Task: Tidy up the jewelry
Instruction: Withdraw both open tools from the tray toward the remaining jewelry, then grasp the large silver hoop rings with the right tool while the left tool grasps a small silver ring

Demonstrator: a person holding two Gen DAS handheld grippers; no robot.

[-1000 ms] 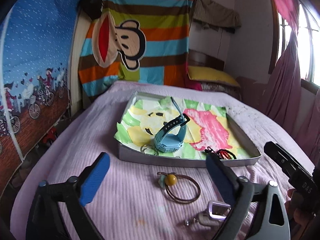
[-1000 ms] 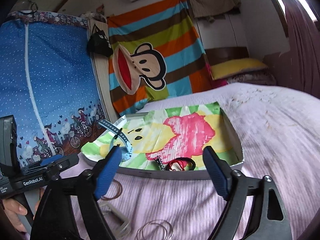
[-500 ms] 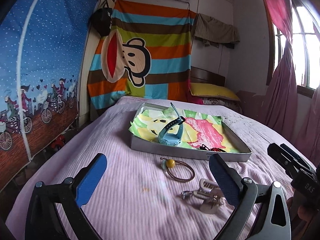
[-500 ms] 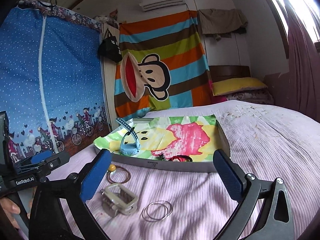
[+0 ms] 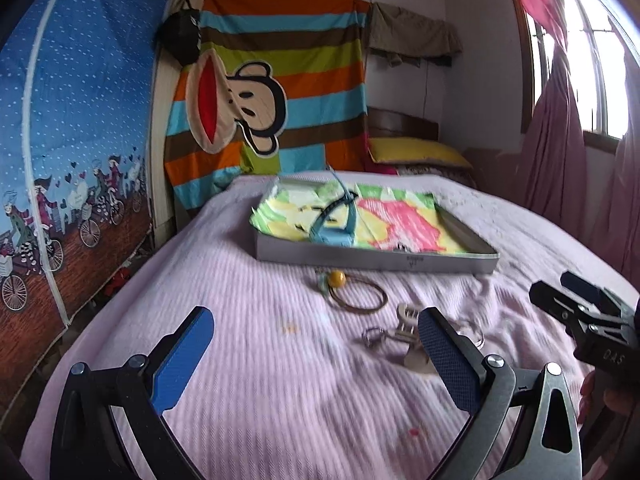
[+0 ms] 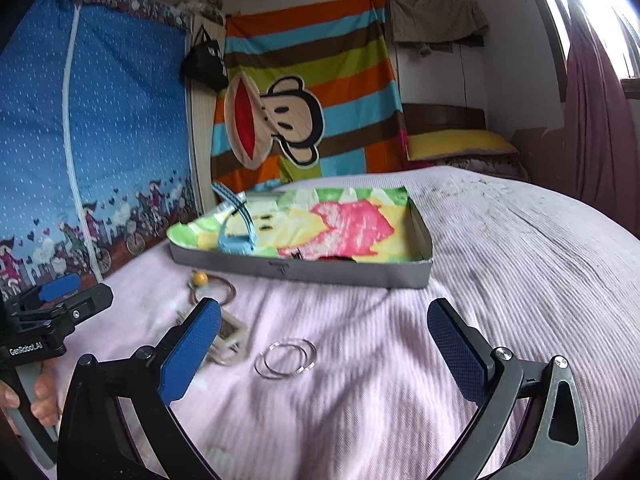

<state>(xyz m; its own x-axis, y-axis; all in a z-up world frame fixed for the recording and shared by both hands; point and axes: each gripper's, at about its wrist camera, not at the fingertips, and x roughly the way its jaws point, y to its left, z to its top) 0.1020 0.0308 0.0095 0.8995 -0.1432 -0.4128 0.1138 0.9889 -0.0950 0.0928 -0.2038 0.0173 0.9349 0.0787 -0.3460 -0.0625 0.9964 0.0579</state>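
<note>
A shallow grey tray (image 5: 376, 258) (image 6: 304, 271) lined with a bright cartoon sheet lies on the bed. A light blue watch (image 5: 334, 234) (image 6: 236, 240) and a red-and-black band (image 6: 336, 258) rest inside it. In front of the tray on the bedspread lie a brown hair tie with a yellow bead (image 5: 356, 294) (image 6: 212, 286), a beige hair clip (image 5: 408, 326) (image 6: 228, 338) and thin silver hoops (image 6: 286, 358). My left gripper (image 5: 316, 354) hangs open above the bedspread, short of the clip. My right gripper (image 6: 324, 348) is open too, with the hoops between and ahead of its fingers.
The lilac ribbed bedspread (image 5: 248, 320) covers the whole bed. A blue printed wardrobe cover (image 5: 60, 152) stands at the left, a striped monkey cloth (image 5: 272, 92) hangs at the back, yellow pillows (image 5: 416, 154) lie beyond the tray, and pink curtains (image 5: 556, 132) hang right. A hand (image 6: 40, 392) holds the left gripper's handle.
Both grippers have pulled back from the tray and levelled out, so the tray looks farther off. The clip, hoops and hair tie have come into fuller view. Both stayed open.
</note>
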